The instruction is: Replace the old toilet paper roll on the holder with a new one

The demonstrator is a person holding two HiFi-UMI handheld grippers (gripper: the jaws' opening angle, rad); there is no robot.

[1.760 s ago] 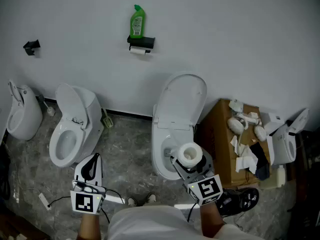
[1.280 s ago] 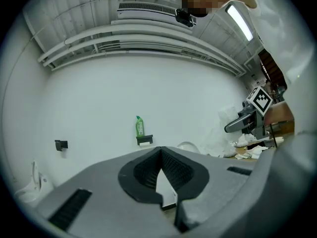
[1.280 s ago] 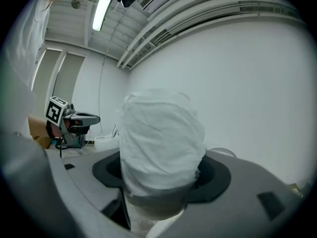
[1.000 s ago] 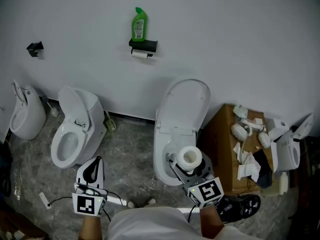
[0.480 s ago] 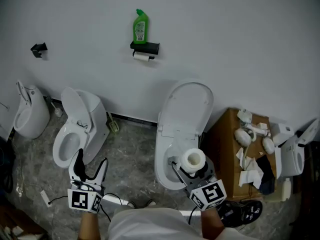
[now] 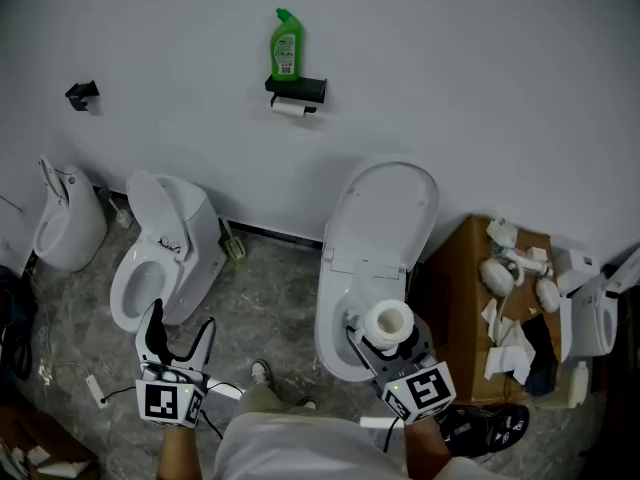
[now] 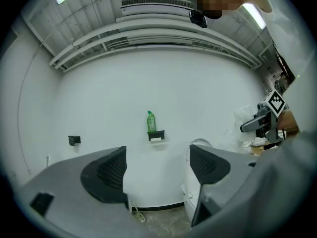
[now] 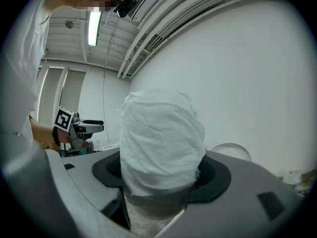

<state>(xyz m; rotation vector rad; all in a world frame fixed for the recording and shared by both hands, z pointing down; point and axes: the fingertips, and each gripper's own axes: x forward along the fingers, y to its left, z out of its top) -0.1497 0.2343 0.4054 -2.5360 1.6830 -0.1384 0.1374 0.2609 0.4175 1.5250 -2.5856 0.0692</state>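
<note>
A black holder [image 6: 296, 89] hangs on the white wall, with a thin old roll [image 6: 289, 109] under it and a green bottle [image 6: 285, 46] standing on top. The left gripper view shows the same holder [image 7: 156, 134] far ahead between the jaws. My left gripper [image 6: 180, 323] is low at the left; its jaws are opening and nothing is between them. My right gripper [image 6: 388, 334] is shut on a full white toilet paper roll [image 6: 388, 319], held upright above the open toilet. That new roll [image 8: 161, 138] fills the right gripper view.
A white toilet [image 6: 372, 268] with its lid up stands below the holder, a smaller toilet [image 6: 160, 263] to its left and a urinal [image 6: 68, 226] further left. A cardboard box [image 6: 462, 308] with white parts sits at the right. A small black fixture [image 6: 82, 93] is on the wall.
My left gripper's jaws went from shut to wide apart. Both grippers drifted slightly toward the wall, the right one still holding the new roll. A foot has stepped forward.
</note>
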